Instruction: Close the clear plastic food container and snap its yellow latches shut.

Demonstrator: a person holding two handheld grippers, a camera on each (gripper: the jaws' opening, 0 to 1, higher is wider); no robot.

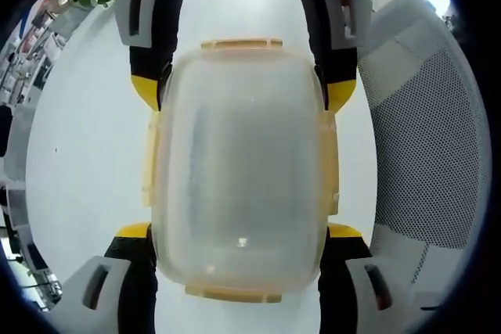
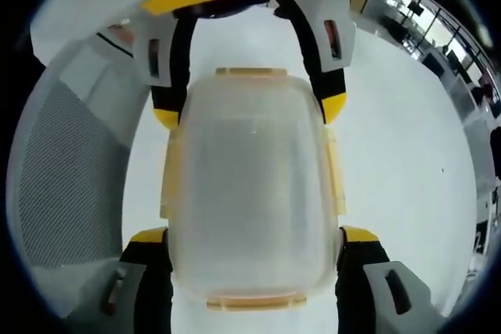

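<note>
In the left gripper view, the container lies on the white surface between the left gripper jaws, spread at its sides; the right gripper flanks the far end. In the right gripper view, the right gripper straddles it likewise, jaws apart, opposite the left gripper.

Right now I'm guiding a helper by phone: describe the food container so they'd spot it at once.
On the white table, beside a grey mesh chair, the clear plastic container lies between the left gripper and the right gripper, which face each other from opposite ends. Frosted and rounded, it alone has pale yellow latches along its edges.
</note>
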